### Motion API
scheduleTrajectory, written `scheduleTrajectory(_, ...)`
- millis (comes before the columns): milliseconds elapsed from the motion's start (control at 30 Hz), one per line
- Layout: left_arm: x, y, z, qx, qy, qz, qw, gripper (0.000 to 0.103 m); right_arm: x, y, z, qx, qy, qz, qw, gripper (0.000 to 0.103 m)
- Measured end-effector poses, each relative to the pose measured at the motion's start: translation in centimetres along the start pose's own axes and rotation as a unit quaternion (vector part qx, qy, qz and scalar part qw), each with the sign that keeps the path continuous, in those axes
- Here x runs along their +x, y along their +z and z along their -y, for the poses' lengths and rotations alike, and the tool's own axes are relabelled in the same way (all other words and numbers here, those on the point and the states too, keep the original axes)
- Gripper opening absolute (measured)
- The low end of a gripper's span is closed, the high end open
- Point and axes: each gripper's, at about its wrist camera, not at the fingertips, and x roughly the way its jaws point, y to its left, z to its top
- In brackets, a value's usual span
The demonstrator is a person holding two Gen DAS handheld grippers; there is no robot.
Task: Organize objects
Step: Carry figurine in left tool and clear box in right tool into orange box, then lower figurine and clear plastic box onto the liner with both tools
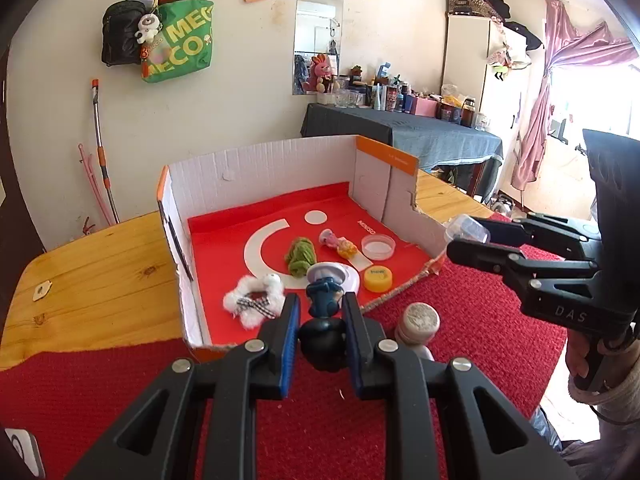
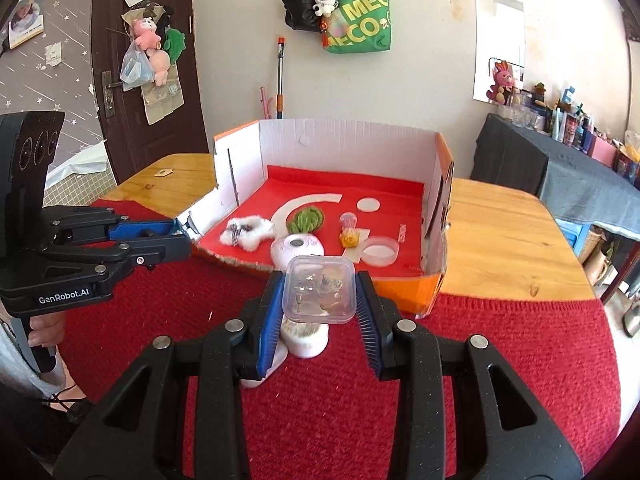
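Note:
My left gripper (image 1: 322, 306) is shut on a small dark blue figurine (image 1: 323, 294), held above the front edge of the cardboard box (image 1: 260, 160). A clear plastic case (image 2: 320, 288) with small metal bits inside sits between the pads of my right gripper (image 2: 320, 294), which is shut on it above the red mat. In the left wrist view the right gripper (image 1: 454, 240) and its clear case (image 1: 468, 230) hover by the box's right corner. The left gripper (image 2: 182, 236) shows at the left of the right wrist view; its load is hidden there.
The red-lined box holds a green plush (image 1: 301, 256), a white fluffy toy (image 1: 254, 300), a round white piece (image 1: 334, 274), a clear lid (image 1: 378, 247) and a yellow cap (image 1: 378, 279). A white jar (image 1: 418, 322) stands on the red mat (image 1: 460, 320) over the wooden table (image 1: 100, 260).

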Motion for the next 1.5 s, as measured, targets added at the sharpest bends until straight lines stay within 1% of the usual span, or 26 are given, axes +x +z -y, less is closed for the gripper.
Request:
scheduleTrajectory(167,3.1,2.9,-1.8,-0.004,0.018,-0.023,0.9996,0.022,3.1,3.8,0.8,-0.033,-0.038,-0.016,0.999,0.033)
scheduleTrajectory(267,5.1,4.1,-2.7,-0.004,0.022,-0.042,0.9989,0.022,5.7,5.4,1.3,-0.040,-0.049,-0.043,0.997,0.033)
scheduleTrajectory(400,7.8,5.1,-3.6,-0.001,0.027,-0.071,0.9971,0.022,9.1,6.5,2.2,-0.038,-0.061,-0.086,0.994,0.033)
scheduleTrajectory(567,10.8,5.8,-4.7,-0.005,0.033,-0.106,0.9938,0.022,12.3,7.0,3.1,-0.031,-0.078,-0.131,0.988,0.033)
scheduleTrajectory(833,13.7,6.2,-5.6,-0.007,0.033,-0.137,0.9899,0.022,15.1,7.3,3.5,-0.033,-0.106,-0.175,0.978,0.033)
scheduleTrajectory(967,14.4,5.9,-6.0,-0.007,0.035,-0.147,0.9885,0.022,15.8,7.1,3.6,-0.036,-0.109,-0.190,0.975,0.033)
scheduleTrajectory(1100,15.0,5.6,-6.3,-0.014,0.030,-0.157,0.9870,0.022,16.6,6.8,3.3,-0.045,-0.113,-0.205,0.971,0.033)
scheduleTrajectory(1267,15.4,5.4,-7.0,-0.025,0.026,-0.167,0.9853,0.022,17.4,6.5,3.9,-0.033,-0.112,-0.223,0.968,0.033)
scheduleTrajectory(1500,15.7,5.3,-7.4,-0.030,0.021,-0.178,0.9833,0.022,18.2,6.2,3.9,-0.036,-0.112,-0.240,0.964,0.033)
